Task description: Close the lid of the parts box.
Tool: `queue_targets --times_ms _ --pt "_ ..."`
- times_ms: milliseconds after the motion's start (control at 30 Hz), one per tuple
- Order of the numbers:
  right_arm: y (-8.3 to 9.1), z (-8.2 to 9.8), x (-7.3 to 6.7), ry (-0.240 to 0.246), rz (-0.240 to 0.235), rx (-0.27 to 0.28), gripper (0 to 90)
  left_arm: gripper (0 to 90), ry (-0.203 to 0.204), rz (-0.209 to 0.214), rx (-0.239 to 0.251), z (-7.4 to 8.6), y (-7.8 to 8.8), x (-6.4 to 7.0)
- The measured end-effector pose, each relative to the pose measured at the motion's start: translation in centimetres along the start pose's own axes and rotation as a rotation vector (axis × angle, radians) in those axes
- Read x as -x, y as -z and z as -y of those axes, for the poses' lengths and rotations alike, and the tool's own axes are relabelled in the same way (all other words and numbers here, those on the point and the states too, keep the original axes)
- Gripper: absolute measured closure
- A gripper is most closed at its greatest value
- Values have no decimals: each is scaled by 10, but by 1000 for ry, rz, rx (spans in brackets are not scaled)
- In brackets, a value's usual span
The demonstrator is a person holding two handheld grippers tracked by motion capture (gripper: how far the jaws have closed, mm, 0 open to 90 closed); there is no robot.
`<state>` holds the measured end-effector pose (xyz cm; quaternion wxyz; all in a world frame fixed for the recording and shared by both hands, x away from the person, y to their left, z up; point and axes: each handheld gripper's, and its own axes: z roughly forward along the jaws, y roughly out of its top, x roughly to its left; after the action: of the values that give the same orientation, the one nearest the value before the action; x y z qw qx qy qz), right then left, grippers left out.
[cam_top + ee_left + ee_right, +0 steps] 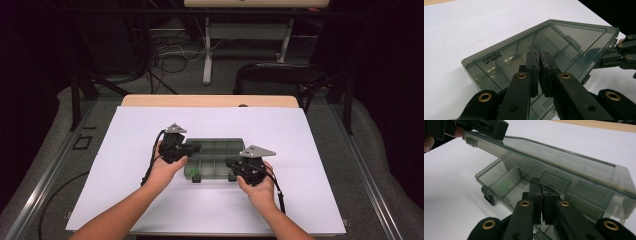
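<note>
Compartment box (215, 157) sitting mid-bench, lid (564, 170) half-raised (still needing swinging fully). Left hand-held gripper (539, 72) at 9 o'clock and right hand-held gripper (541, 202) at 4 o'clock both closed, gripping nothing.

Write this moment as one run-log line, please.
smoky clear plastic compartment box: lid part-raised | left gripper: shut | right gripper: shut, at front edge

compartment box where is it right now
In the high view the compartment box sits mid-table on the white sheet, between the left claw and right claw.
</note>
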<state>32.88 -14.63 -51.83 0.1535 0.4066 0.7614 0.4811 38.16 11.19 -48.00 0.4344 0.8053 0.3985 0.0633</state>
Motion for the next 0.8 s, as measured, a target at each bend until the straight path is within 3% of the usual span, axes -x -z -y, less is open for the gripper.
queue_targets --times_ms 567,800 --pt "0 13 -8 -3 -24 -30 883 863 19 25 -2 15 -2 0" --pt "2 15 -12 -10 -40 -42 883 860 -1 18 -13 17 -3 2"
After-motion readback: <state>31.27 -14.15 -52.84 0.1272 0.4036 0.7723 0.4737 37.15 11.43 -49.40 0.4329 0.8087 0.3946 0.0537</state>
